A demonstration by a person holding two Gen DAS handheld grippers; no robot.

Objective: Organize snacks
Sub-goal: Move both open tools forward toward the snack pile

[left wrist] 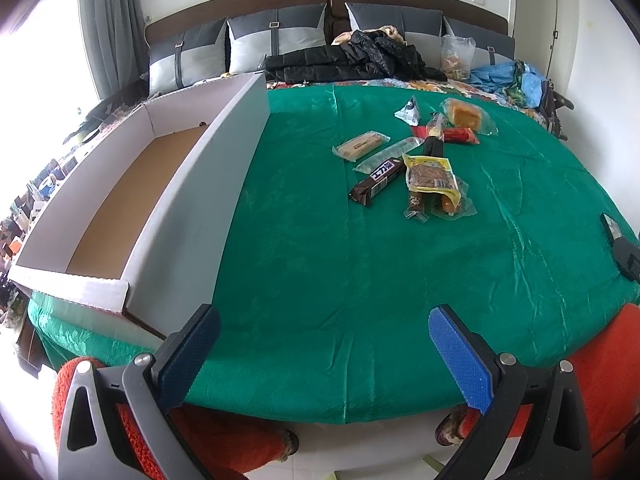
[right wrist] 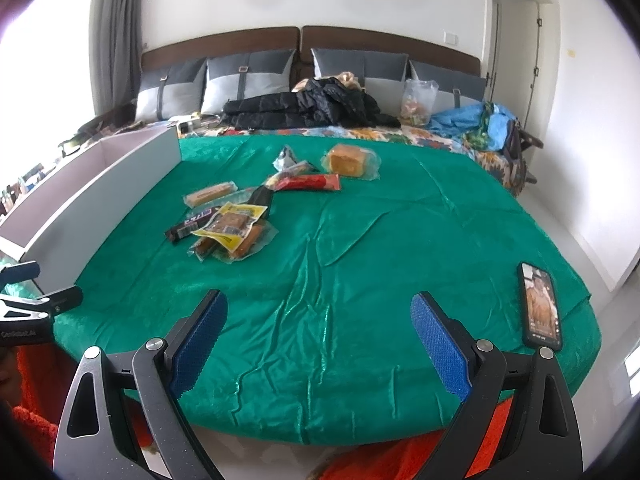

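Both of your tools are empty with their jaws spread wide: the left gripper (left wrist: 324, 354) and the right gripper (right wrist: 320, 342) hang over the near edge of the shiny green satin cloth (left wrist: 320, 264), touching nothing.

Take the long white cardboard box with the brown floor (left wrist: 120, 208) as your landmark. It lies along the left side of the cloth and nothing shows inside it. The snacks sit in a loose heap well to the right of the box and farther from you than its near end.

Expect every packet to be light, thin and slick, and the cloth under them looks slippery too, so a sideways nudge will probably slide a packet rather than lift it. The dark brown foil chocolate bar (left wrist: 378, 180) is the heap's nearest member to the box, looks stiff, and lies clear on one side; pinch it across its narrow width near the middle. The yellow-edged clear pouch of flat brown pieces (left wrist: 432, 176) rests on top of other sausage-like sticks, so take it by a sealed edge. The clear-wrapped orange sponge cake (right wrist: 350, 160), farthest from the box, looks soft; grip its wrapper seam, not the cake.

A black smartphone with a lit screen (right wrist: 540, 308) lies far right of the box.
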